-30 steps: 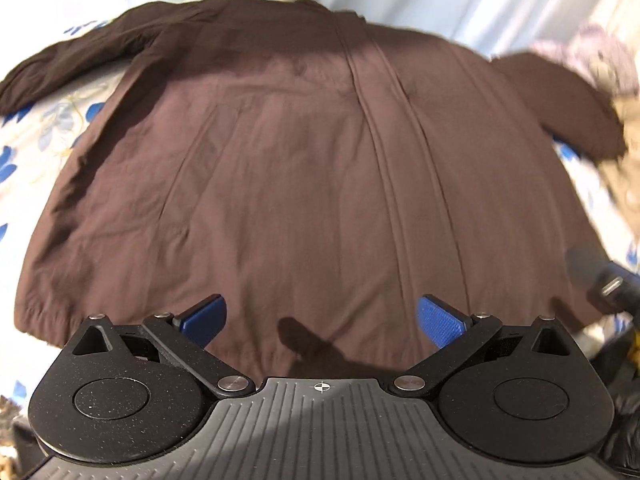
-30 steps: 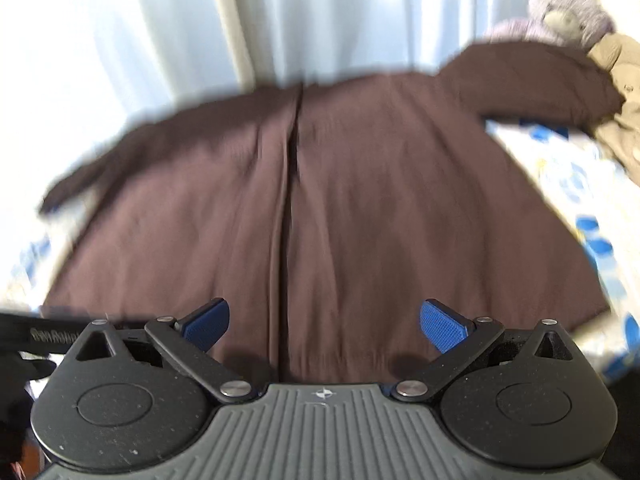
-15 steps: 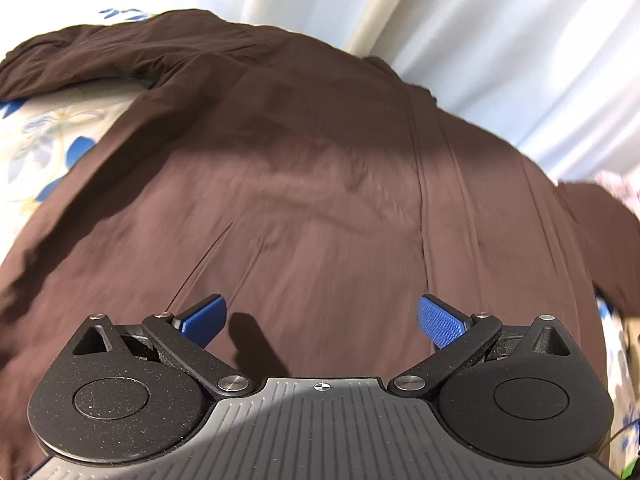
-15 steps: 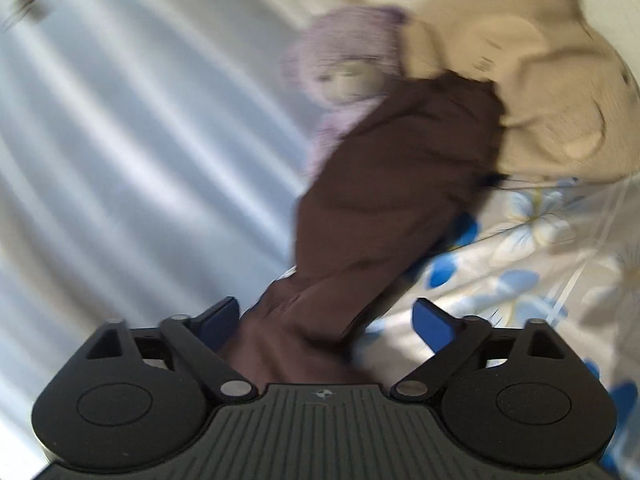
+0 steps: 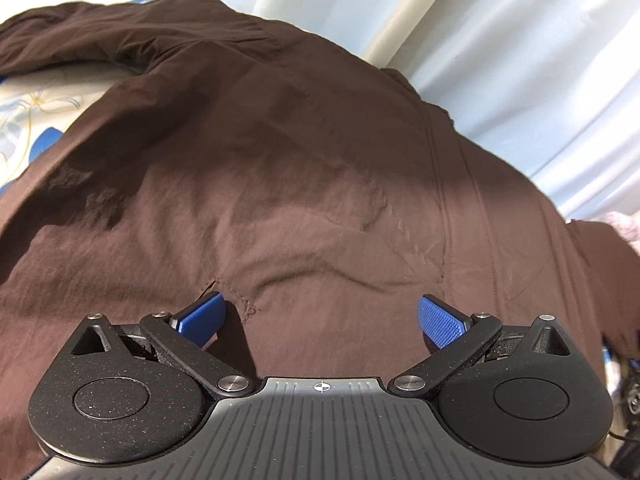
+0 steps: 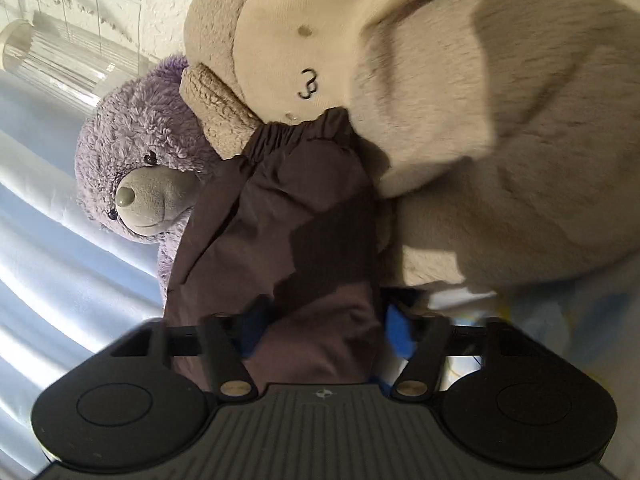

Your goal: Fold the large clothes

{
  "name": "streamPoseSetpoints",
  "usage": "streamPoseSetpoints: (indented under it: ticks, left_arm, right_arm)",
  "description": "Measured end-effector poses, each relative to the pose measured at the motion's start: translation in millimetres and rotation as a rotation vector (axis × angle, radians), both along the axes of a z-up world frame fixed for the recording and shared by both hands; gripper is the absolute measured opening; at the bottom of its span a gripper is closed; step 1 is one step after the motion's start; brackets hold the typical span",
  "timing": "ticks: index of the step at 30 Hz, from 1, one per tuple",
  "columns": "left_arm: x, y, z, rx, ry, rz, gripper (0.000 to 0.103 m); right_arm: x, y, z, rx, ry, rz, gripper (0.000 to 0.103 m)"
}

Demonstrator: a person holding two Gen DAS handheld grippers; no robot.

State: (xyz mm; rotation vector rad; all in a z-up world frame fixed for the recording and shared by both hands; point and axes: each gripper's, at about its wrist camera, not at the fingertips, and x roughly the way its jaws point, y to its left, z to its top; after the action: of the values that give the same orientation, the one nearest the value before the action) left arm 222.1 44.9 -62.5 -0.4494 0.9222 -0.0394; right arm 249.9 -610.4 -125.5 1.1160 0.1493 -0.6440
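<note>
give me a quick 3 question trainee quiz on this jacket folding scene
1. True or false: the left gripper has its blue pads clamped on the dark brown jacket.
2. Which part of the jacket lies between the right gripper fingers? A collar, B sleeve, C hem
3. Name the colour of the small plush bear beside the big beige plush toy.

Key
1. False: its jaws are wide apart over the cloth.
2. B: its elastic cuff rests against the beige toy.
3. Purple.

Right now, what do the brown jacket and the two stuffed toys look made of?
Brown jacket: thin woven fabric, matte, probably nylon or cotton blend; fine creases, stitched seams, elastic-gathered cuff. Purple bear: shaggy plush, likely synthetic; curly tufts. Beige toy: short smooth plush; embroidered mouth.
</note>
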Motion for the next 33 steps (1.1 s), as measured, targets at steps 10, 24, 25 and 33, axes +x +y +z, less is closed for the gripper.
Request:
streamPoseSetpoints:
  ticks: [10, 24, 25, 33]
  left_arm:
    - [1.8, 23.8, 23.6, -0.143, -0.052, -0.045, 0.103]
    - [111.1, 4.9, 27.5, -0.42, -0.125, -0.255, 0.103]
    - [120.3, -0.6, 21.8, -0.419, -0.108, -0.271, 0.103]
    - [165.7, -14.6, -26.9, -0.44, 0.033, -0.248, 0.059]
  right_arm:
    - [46.5, 145.8, 145.8, -0.652, 0.045, 0.292, 0.013]
    - [64.8, 386.0, 97.0, -0.901, 0.294, 1.152, 0.062]
    - [64.0, 378.0, 96.0, -0.862, 0.306, 1.116, 0.057]
    - [59.2, 326.7, 76.2, -0.546, 0.287, 0.98, 0.04]
